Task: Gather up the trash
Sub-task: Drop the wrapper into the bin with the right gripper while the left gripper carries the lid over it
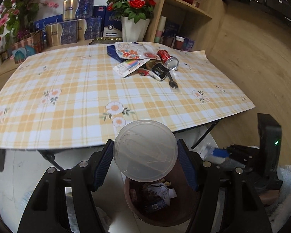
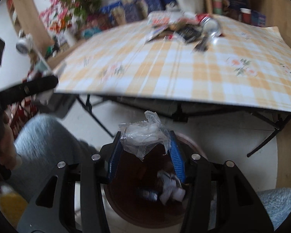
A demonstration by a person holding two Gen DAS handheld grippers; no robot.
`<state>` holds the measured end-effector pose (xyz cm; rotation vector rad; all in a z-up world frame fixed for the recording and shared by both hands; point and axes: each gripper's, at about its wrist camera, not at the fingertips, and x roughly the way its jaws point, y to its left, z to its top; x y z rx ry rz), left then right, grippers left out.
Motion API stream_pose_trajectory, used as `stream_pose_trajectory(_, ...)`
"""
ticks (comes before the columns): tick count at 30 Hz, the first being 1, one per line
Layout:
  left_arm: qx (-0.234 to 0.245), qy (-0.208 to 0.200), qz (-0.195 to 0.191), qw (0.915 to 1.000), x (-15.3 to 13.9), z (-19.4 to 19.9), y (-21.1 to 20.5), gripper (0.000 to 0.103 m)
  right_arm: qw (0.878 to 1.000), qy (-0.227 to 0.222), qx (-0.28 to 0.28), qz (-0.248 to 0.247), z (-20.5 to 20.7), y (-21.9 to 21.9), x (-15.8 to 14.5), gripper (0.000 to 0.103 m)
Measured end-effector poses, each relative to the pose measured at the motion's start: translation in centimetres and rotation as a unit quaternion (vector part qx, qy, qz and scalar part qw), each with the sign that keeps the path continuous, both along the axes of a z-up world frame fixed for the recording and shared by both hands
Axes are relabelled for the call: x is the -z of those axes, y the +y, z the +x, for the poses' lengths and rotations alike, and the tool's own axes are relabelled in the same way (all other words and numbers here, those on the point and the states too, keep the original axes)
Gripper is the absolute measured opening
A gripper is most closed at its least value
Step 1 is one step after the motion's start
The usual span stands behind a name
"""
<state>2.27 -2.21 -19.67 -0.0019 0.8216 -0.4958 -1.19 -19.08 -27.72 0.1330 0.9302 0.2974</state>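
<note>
Before us a yellow plaid tablecloth covers a folding table, shelves and flower pots behind. Our left gripper hangs over the brown bin, pinching a clear round plastic lid. Our right gripper holds a crumpled clear wrapper above the same bin. More trash, including a red can, lies on the table's far side.
</note>
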Motion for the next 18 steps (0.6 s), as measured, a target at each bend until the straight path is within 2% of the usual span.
stream_pose_trajectory(4, -0.008, 0.009, -0.013, 0.9998, 1.4, -0.4, 0.4, 0.064, 0.999, 0.035, 0.002, -0.010, 0.6, 0.0, 1.5, 0.049)
stream_pose_trajectory(10, -0.026, 0.031, -0.027, 0.9988, 2.9, 0.0, 1.6, 0.064, 0.998, 0.060, 0.021, -0.015, 1.2, -0.5, 2.3, 0.053)
stream_pose_trajectory(11, -0.028, 0.035, -0.027, 0.9986, 3.2, 0.0, 1.7, 0.064, 0.998, 0.062, 0.023, -0.016, 1.2, -0.4, 2.5, 0.057)
stream_pose_trajectory(12, -0.027, 0.038, -0.027, 0.9985, 3.4, 0.1, 1.7, 0.064, 0.997, 0.062, 0.029, -0.019, 1.2, -0.5, 2.5, 0.068)
stream_pose_trajectory(13, -0.026, 0.039, -0.026, 0.9985, 3.5, 0.1, 1.6, 0.064, 0.998, 0.058, 0.031, -0.021, 1.3, -0.5, 2.4, 0.073)
stream_pose_trajectory(15, -0.024, 0.038, -0.024, 0.9987, 3.6, 0.2, 1.6, 0.064, 0.998, 0.043, 0.038, -0.024, 1.0, -0.7, 1.9, 0.078)
stream_pose_trajectory(16, -0.023, 0.038, -0.022, 0.9987, 3.7, 0.2, 1.5, 0.064, 0.998, 0.027, 0.046, -0.027, 0.8, -0.9, 1.3, 0.084)
stream_pose_trajectory(18, -0.020, 0.041, -0.017, 0.9988, 4.0, 0.2, 1.3, 0.064, 0.998, -0.005, 0.062, -0.032, 0.6, -1.4, 0.3, 0.090)
